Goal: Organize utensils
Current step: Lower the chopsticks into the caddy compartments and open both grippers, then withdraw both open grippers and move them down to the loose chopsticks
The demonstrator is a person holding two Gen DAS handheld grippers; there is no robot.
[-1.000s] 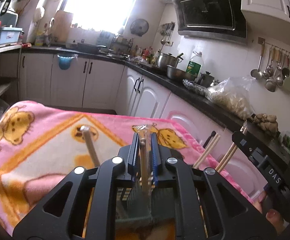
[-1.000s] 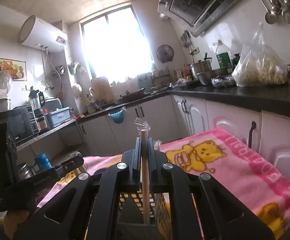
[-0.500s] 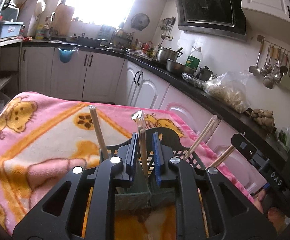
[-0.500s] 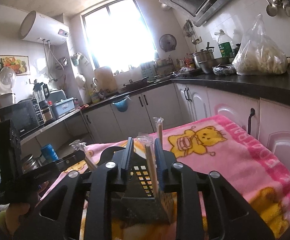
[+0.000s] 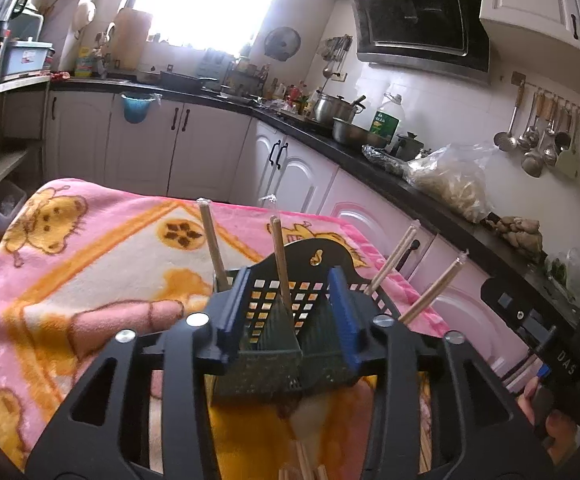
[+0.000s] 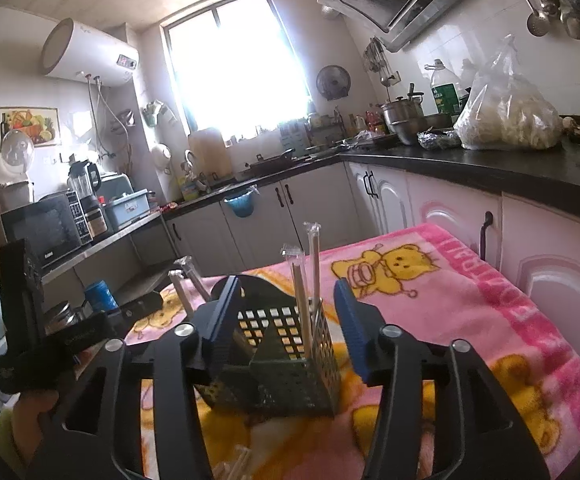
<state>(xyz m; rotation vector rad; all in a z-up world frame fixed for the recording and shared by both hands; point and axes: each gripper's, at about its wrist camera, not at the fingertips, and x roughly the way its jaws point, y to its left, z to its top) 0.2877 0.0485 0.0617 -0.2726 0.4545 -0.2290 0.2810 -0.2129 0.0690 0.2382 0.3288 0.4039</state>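
A black perforated utensil holder (image 5: 286, 320) stands on the pink bear blanket (image 5: 90, 264); it also shows in the right wrist view (image 6: 282, 344). Several wrapped pairs of chopsticks stand in it, such as one pair (image 5: 282, 276) in the middle and one pair (image 6: 301, 304) in the right wrist view. My left gripper (image 5: 286, 312) is open, its blue pads either side of the holder. My right gripper (image 6: 286, 320) is open too, just before the holder, holding nothing. More chopsticks (image 5: 305, 468) lie at the bottom edge.
White kitchen cabinets (image 5: 194, 148) and a black counter (image 5: 429, 200) with pots and a plastic bag stand behind the blanket. The other gripper and the hand on it show at the right edge (image 5: 561, 360) and at the left edge (image 6: 30, 344).
Both grippers have opened and let go of their chopsticks, which now stand in the holder. Both have drawn back a little from the holder.
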